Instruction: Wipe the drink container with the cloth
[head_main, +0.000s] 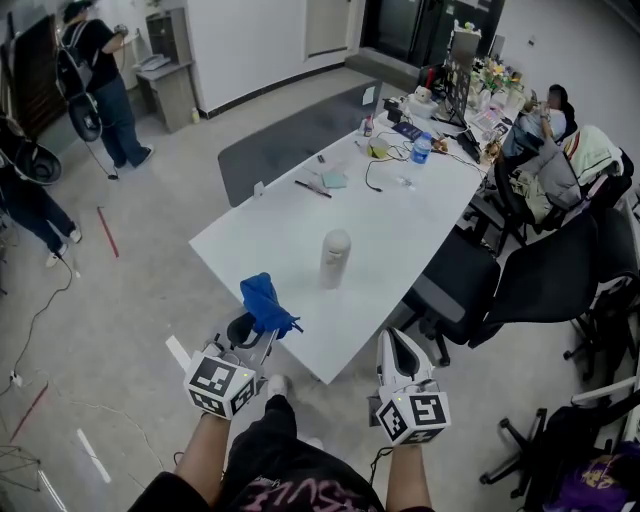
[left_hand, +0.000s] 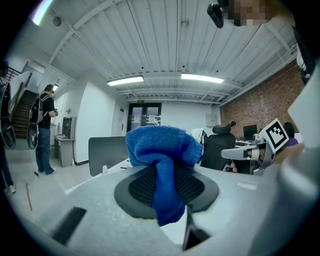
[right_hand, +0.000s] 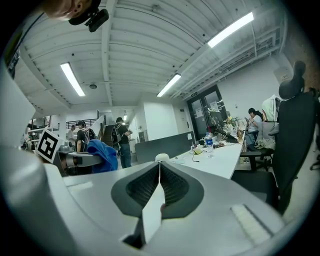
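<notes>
Currently we hold the cloth (head_main: 266, 303) clenched in the left gripper (head_main: 260, 338); the right gripper (head_main: 398, 350) is clamped, empty. The drink container (head_main: 335, 258) stands unsteadied mid-bench (head_main: 270, 235), so we judge a one-sided wipe could topple it.

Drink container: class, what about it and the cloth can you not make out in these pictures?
1. Container, head view: too small to show dirt or a label.
2. Container, right gripper view: only its top clears the shut right gripper.
3. Container, left gripper view: not seen; the cloth fills the middle.
4. Cloth's pinched part: hidden inside the left gripper.
</notes>
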